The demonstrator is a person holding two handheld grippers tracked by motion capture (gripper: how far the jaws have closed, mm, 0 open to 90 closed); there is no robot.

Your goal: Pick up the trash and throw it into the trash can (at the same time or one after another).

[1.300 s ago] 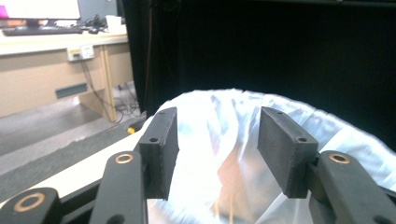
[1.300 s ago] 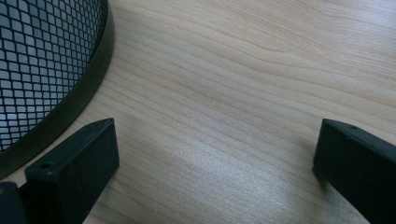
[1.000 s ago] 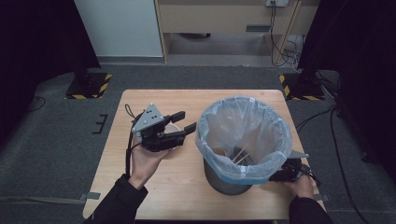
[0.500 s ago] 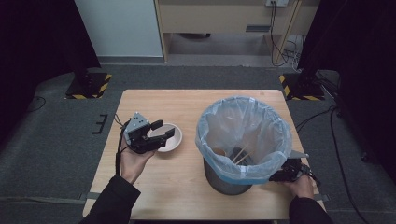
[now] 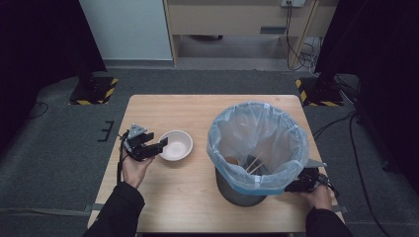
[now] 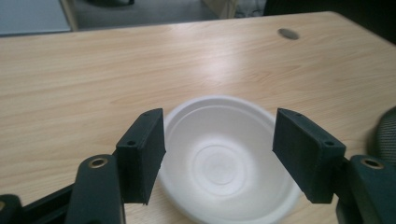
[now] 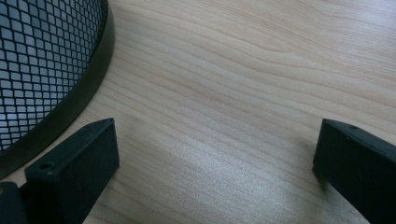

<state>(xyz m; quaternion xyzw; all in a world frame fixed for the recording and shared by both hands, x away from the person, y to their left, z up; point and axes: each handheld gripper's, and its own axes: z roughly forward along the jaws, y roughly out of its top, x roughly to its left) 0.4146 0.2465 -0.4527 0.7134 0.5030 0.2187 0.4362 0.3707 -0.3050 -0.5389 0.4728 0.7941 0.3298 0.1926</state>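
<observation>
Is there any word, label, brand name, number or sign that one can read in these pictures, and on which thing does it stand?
None: no text can be read.
White bowl: plain, no print.
Mesh bin and its blue bag: no label.
Left gripper and right gripper: black, only screw holes.
Wooden table: bare grain.
Yellow-black stripes on the stand bases: a warning pattern, no letters.

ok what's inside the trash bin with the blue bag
Inside the bin, the blue bag holds thin wooden sticks, something brownish and a dark item. The bag's near rim covers the rest of the bottom, so anything more there can't be seen.
</observation>
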